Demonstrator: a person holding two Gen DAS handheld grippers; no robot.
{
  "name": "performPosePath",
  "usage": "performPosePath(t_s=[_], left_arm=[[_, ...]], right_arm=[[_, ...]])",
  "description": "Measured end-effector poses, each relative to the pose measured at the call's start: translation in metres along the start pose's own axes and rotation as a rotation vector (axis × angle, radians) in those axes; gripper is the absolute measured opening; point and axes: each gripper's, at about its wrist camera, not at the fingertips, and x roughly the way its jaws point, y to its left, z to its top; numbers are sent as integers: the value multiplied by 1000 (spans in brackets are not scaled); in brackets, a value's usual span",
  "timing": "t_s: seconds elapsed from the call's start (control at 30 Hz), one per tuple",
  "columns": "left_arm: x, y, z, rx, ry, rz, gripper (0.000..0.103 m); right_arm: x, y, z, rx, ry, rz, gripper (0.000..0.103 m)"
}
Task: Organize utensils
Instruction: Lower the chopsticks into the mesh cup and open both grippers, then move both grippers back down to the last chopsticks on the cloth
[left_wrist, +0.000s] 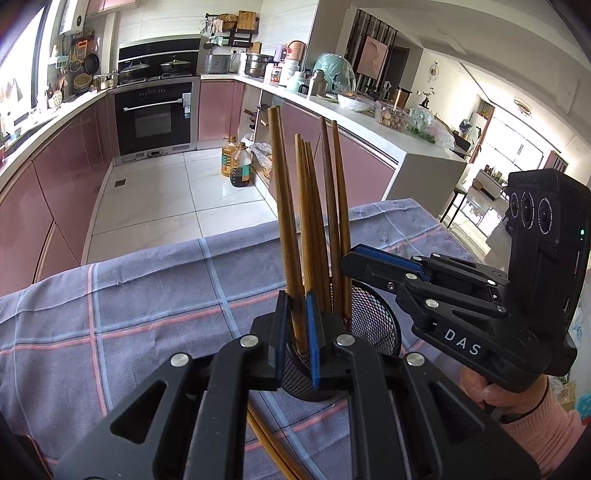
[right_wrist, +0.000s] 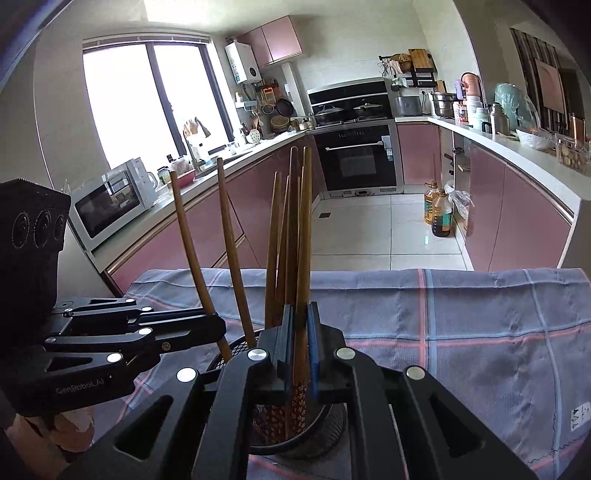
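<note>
With each gripper, left (left_wrist: 297, 332) and right (right_wrist: 302, 339), closed on a chopstick (left_wrist: 284, 206) standing in the mesh cup (left_wrist: 373, 321) on the cloth (left_wrist: 147, 295), better lower both straight and release gently.

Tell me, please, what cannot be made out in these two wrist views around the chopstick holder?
- Bottom of the mesh holder: in the left wrist view, hidden by the left gripper.
- Chopstick tips inside the holder: in the right wrist view, covered by the right gripper.
- Loose chopsticks on the tablecloth: cut off by the bottom edge, so their count is unclear.
</note>
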Motion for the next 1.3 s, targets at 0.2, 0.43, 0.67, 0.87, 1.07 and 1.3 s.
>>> performPosePath(t_s=[0.2,0.43,0.67,0.87,1.07,1.3], left_arm=[[-2,5,-7,-21,-13,-3,19],[-28,8,-20,-44,-94,17,27],[-62,6,-40,-40,-177,69,39],[-79,11,-67,-40,-184,115,52],[-67,25,-101,-71,-93,139,55],[-40,33,-139,-92,26,150,55]], right_arm=[[-7,6,-1,-5,-22,-7,21],[-24,14,-7,-24,-38,16,24],[-42,29,-21,-65,-39,58,28],[-47,47,-45,-115,3,88,34],[-28,63,-82,-136,125,123,37],[-12,59,-105,-79,203,132,38]])
